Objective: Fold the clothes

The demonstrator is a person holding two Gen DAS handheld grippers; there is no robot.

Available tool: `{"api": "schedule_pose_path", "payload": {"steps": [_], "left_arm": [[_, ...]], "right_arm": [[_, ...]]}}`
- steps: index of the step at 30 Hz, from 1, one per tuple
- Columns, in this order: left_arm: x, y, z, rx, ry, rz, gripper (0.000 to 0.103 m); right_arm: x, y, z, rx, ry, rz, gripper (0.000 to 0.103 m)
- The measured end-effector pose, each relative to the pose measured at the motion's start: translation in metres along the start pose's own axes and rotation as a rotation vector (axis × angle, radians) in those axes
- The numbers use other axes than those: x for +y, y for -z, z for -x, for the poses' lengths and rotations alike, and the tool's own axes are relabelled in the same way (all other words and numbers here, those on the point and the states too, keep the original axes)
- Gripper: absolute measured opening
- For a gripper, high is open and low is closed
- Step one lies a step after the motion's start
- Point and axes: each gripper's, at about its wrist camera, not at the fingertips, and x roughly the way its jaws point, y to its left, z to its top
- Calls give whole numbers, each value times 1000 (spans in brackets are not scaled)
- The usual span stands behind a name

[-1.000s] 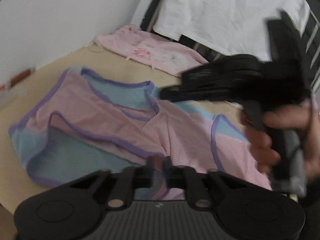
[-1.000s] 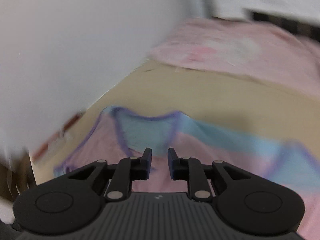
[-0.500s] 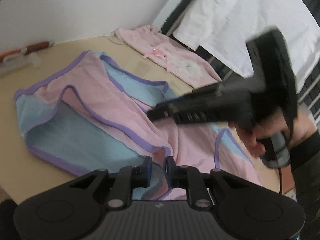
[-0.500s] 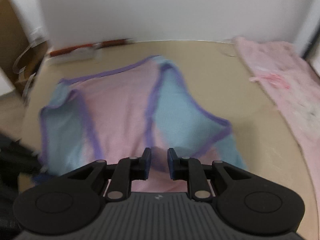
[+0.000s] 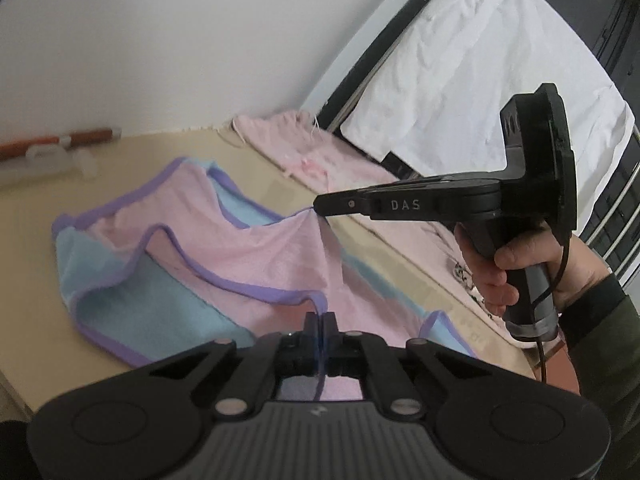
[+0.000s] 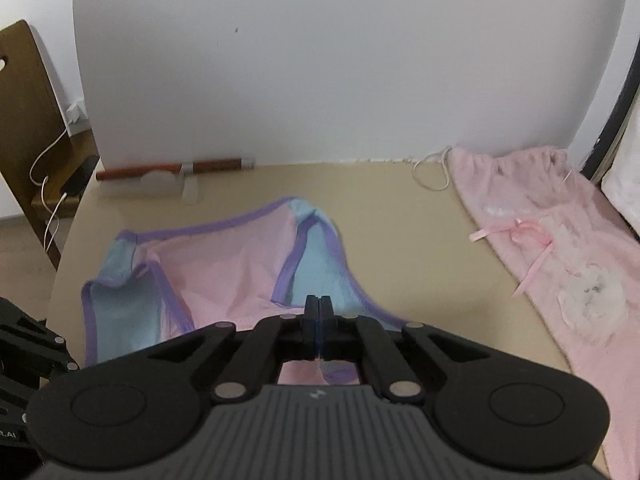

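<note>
Centrally, a pink-and-blue garment [image 5: 256,252] with purple trim lies on the beige table [image 6: 400,216], both hand-held grippers clamped on it: the left hand-held gripper [image 5: 319,326] pinches the near hem; the right hand-held gripper [image 5: 320,205], gripped by a hand [image 5: 516,268], lifts a fold into a peak. Beside it, apart, lies a pink fleece garment [image 6: 560,248] with a ribbon bow. A red-and-white object [image 6: 176,168] rests against the wall; a white cloth [image 5: 480,80] hangs over a dark rack. A wooden chair [image 6: 28,120] with cables stands left. Gripper bodies hide the garment's near edge.
</note>
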Motion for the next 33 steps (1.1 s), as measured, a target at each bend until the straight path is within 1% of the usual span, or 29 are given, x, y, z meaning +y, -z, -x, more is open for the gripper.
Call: {"api": "schedule_pose_path", "payload": {"steps": [3, 6, 8, 10, 11, 13, 14, 15, 16, 17, 18, 20, 22, 23, 24, 25, 27, 28, 30, 32, 33], "left_arm": [[-12, 7, 3, -40, -7, -84, 1], [-25, 20, 6, -71, -27, -190, 1], [-30, 28, 6, -61, -34, -223, 1], [-35, 35, 3, -40, -35, -252, 1], [-36, 37, 1, -24, -34, -266, 2], [-35, 38, 2, -8, -50, -259, 9], [-33, 36, 2, -6, -58, -243, 18], [-32, 34, 2, -1, -61, -229, 26], [-31, 32, 1, 4, -64, -215, 26], [-30, 30, 1, 9, -66, -201, 26], [-28, 27, -1, 22, -67, -179, 26], [-23, 20, -10, 64, -52, -112, 26], [-17, 13, -18, 105, -38, -49, 25], [-16, 11, -21, 114, -32, -35, 18], [-15, 10, -24, 119, -24, -28, 2], [-15, 9, -26, 116, -18, -31, 0], [-18, 9, -23, 75, -11, -72, 1], [-20, 10, -18, 44, -8, -92, 1], [-25, 14, -10, -12, -7, -128, 1], [-33, 18, -6, -36, -28, -173, 0], [-36, 21, -5, -40, -33, -192, 0]], "right_arm": [[0, 3, 10, -22, -2, -4, 0], [-6, 15, 21, -33, 26, -41, 0], [-12, 30, 26, -19, 42, -86, 0], [-12, 45, 23, 17, 47, -110, 0], [-10, 51, 21, 30, 50, -119, 0], [-7, 56, 20, 31, 45, -142, 5], [-8, 56, 21, 11, 17, -164, 10], [-8, 55, 22, -8, -13, -182, 18], [-9, 52, 22, -22, -39, -191, 25], [-9, 48, 20, -31, -57, -192, 41], [-10, 43, 18, -40, -74, -193, 45], [-10, 33, 12, -49, -104, -191, 45], [-10, 23, -3, -7, -111, -185, 44], [-9, 19, -11, 20, -113, -180, 31], [-8, 17, -19, 52, -115, -166, 4], [-5, 16, -26, 81, -112, -143, 4], [1, 15, -24, 77, -81, -89, 4], [3, 15, -19, 56, -70, -75, 4], [2, 16, 0, -18, -70, -78, 4], [-3, 17, 19, -75, -56, -90, 4], [-6, 19, 24, -83, -49, -96, 4]]}}
